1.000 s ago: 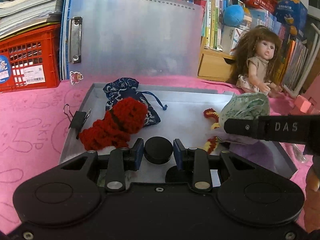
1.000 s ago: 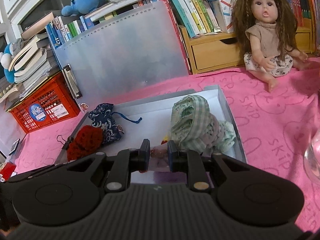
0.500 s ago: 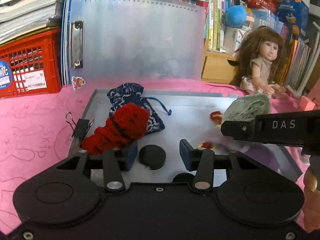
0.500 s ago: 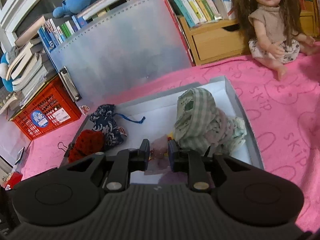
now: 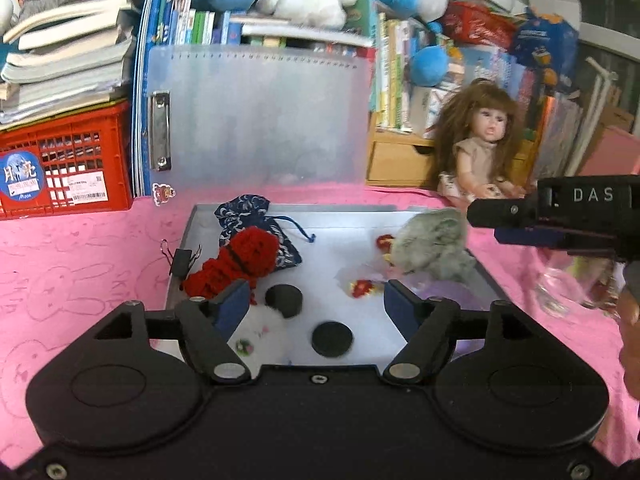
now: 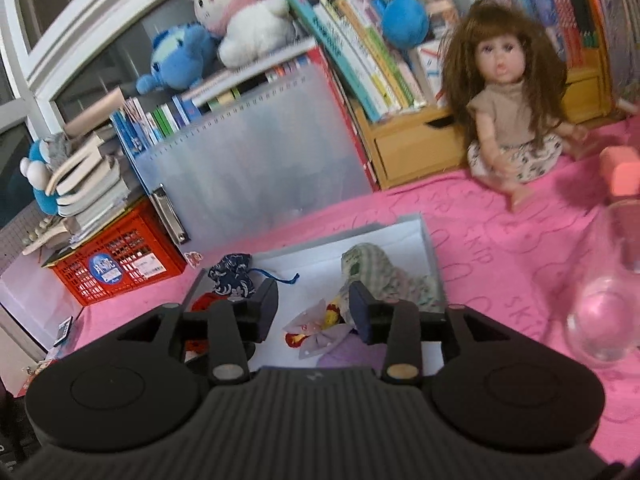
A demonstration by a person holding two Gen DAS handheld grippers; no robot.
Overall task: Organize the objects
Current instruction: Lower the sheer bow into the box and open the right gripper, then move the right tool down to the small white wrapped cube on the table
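Both the left tongs (image 5: 312,300) and right tongs (image 6: 313,309) hang spread and empty above the grey tray (image 5: 482,268), apparently released: inside it lie two black discs (image 5: 283,300), a red crocheted piece (image 5: 236,262) and a checked cloth bundle (image 6: 380,272), gathered together for tidying.

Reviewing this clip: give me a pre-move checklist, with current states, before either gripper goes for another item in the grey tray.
1. Left gripper jaws apart, empty: ok.
2. Right gripper jaws apart, empty: ok.
3. Two black round pucks lie inside the shallow grey tray: ok.
4. Red crocheted toy overlaps the dark blue drawstring pouch: not ok for a clean single pick.
5. Clear glass vessel stands beside the tray's right side: collision risk, cannot tell clearance.
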